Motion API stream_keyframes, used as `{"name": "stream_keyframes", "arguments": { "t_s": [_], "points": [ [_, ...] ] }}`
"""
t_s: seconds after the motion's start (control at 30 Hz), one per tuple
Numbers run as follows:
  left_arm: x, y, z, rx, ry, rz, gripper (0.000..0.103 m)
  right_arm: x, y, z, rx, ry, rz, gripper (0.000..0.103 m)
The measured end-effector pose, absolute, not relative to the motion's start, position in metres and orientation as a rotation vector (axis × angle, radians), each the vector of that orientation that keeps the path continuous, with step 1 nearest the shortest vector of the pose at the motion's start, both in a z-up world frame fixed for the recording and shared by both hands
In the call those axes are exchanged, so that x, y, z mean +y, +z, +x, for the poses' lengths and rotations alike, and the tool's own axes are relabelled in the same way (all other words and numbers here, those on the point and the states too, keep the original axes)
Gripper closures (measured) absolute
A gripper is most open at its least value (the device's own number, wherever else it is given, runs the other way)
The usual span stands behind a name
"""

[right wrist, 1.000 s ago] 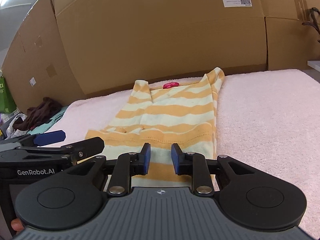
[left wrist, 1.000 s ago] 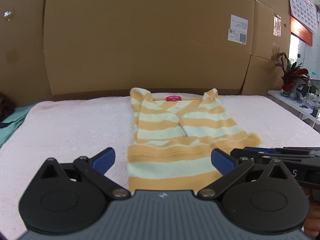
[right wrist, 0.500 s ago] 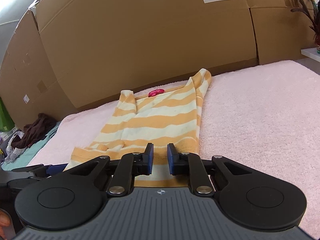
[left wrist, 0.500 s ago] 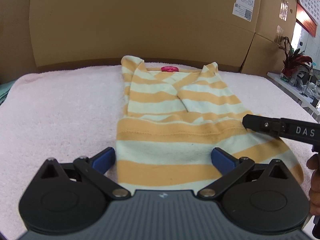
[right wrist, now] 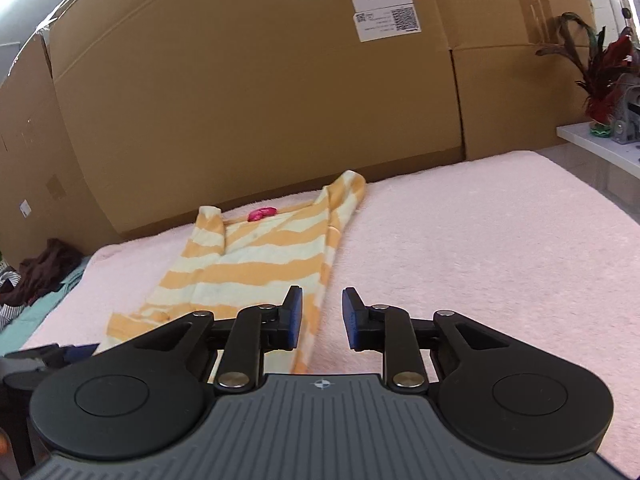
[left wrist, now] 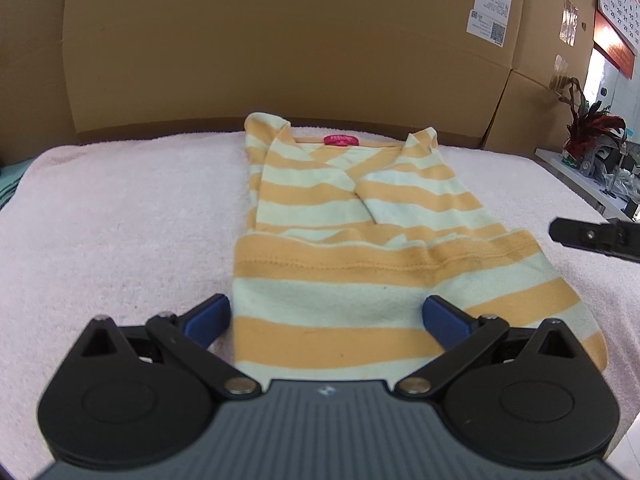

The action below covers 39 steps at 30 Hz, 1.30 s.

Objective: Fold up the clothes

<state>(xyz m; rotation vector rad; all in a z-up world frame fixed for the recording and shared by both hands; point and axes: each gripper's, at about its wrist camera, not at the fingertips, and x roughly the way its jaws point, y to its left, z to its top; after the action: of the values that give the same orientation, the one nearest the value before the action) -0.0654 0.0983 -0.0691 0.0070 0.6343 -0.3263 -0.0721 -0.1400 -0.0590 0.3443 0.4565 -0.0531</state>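
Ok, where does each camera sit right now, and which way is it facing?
Left wrist: on the left gripper, at the shirt's near hem, facing along it to the boxes; jaws wide open, the right gripper's finger tip at the right edge.
Right wrist: on the right gripper, off the shirt's right edge over the towel, facing the boxes; jaws have just been opening, nothing between them.
Shared: shirt, pink tag, towel, boxes, plant.

Even, soft indoor light — sharp centres, fisheye-bent edges, dark corners.
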Motion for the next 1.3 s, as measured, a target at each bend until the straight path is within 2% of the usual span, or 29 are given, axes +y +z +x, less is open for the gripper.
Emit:
{"name": "stream_keyframes", "arguments": {
  "t_s": [0.3,0.53,0.6,0.83,1.03,1.3],
  "points": [
    [0.097,-0.068,-0.066,0.633,-0.316,0.012,0.001,-0.139,-0.074,-0.131,0.558,0.042,0.397,0.077],
    [0.101,-0.062,-0.072,0.686,-0.242,-0.019,0.001,-0.121,-0.071,-0.136,0.515,0.002,0.390,0.071],
    [0.104,-0.062,-0.072,0.702,-0.227,-0.029,0.001,-0.120,-0.072,-0.137,0.510,-0.028,0.391,0.061],
    [0.107,-0.061,-0.076,0.703,-0.198,-0.045,0.001,-0.120,-0.066,-0.146,0.431,-0.043,0.470,0.058],
    [0.107,-0.062,-0.078,0.694,-0.194,-0.043,0.001,-0.095,-0.073,-0.144,0.486,0.012,0.395,0.049],
    [0.117,-0.058,-0.089,0.647,-0.252,-0.027,0.001,-0.081,-0.078,-0.143,0.506,0.010,0.293,0.048]
  ]
}}
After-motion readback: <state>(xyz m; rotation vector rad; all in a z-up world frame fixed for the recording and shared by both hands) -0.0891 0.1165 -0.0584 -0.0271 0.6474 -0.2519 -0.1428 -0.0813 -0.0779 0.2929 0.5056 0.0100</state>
